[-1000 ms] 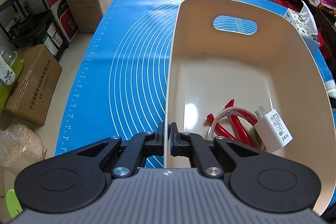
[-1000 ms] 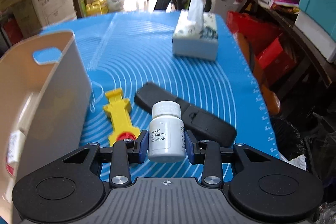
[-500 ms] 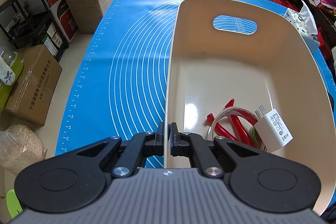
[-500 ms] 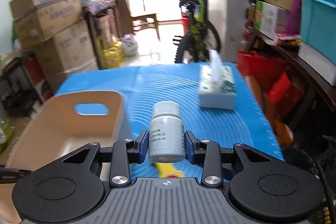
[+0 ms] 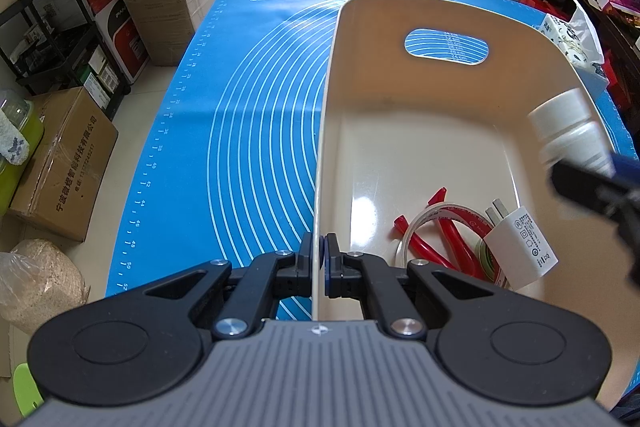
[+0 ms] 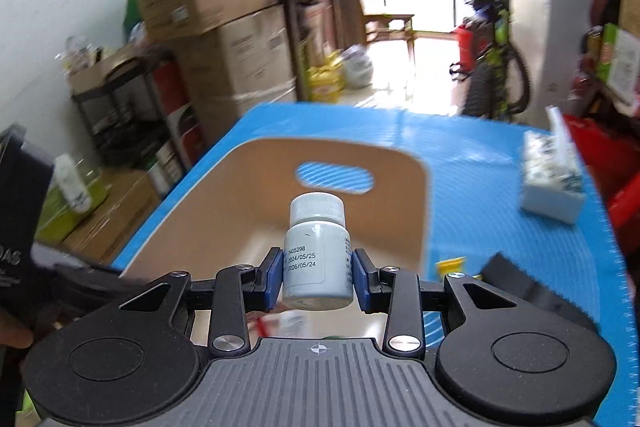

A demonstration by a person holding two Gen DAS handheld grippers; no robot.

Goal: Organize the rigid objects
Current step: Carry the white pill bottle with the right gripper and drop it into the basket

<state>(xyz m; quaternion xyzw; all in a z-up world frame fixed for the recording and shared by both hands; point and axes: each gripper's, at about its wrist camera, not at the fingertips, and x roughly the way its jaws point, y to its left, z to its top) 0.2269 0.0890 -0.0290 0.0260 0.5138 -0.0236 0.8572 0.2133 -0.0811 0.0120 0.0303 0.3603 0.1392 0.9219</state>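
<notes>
A beige bin (image 5: 440, 131) with a cut-out handle stands on the blue mat (image 5: 256, 131). My left gripper (image 5: 319, 259) is shut on the bin's near left wall. In the bin lie a red-handled item with a clear tape ring (image 5: 436, 239) and a white charger plug (image 5: 520, 247). My right gripper (image 6: 318, 275) is shut on a white pill bottle (image 6: 318, 259) and holds it above the bin (image 6: 224, 211). The bottle also shows in the left wrist view (image 5: 568, 131) over the bin's right rim.
A tissue box (image 6: 552, 179) stands on the mat to the right of the bin. A yellow item (image 6: 450, 265) and a black remote (image 6: 520, 287) lie on the mat near the bin's right wall. Cardboard boxes (image 5: 60, 163) and shelves stand left of the table.
My right gripper has lifted the pill bottle off the mat and carried it left, over the bin. The bottle has come into the left wrist view. My left gripper has not moved.
</notes>
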